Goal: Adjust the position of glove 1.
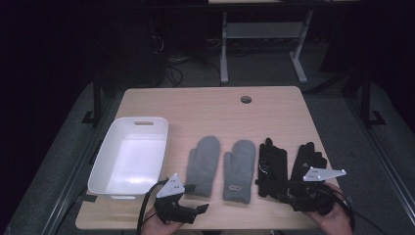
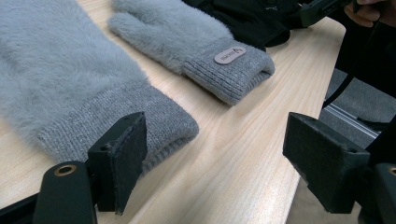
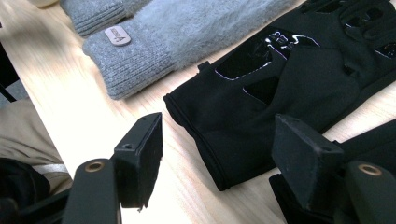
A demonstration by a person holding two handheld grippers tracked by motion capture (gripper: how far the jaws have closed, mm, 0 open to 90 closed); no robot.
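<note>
— Four gloves lie in a row, cuffs toward the person, fingertips pointing away. At far left the white bin [image 1: 128, 155] holds nothing.

— Left gripper [image 1: 195, 198] hangs released beside the left grey mitten [image 1: 204, 164]'s cuff. Then the labelled grey mitten [image 1: 239, 169], then the black gloves [image 1: 272, 166].

— Right gripper [image 3: 217, 149] stands unclenched over a black cuff, gripping nothing.

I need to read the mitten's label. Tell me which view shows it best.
The left gripper view: the label sits large on the cuff, print blurred. The right gripper view shows it smaller; the high view, a tiny patch.
</note>
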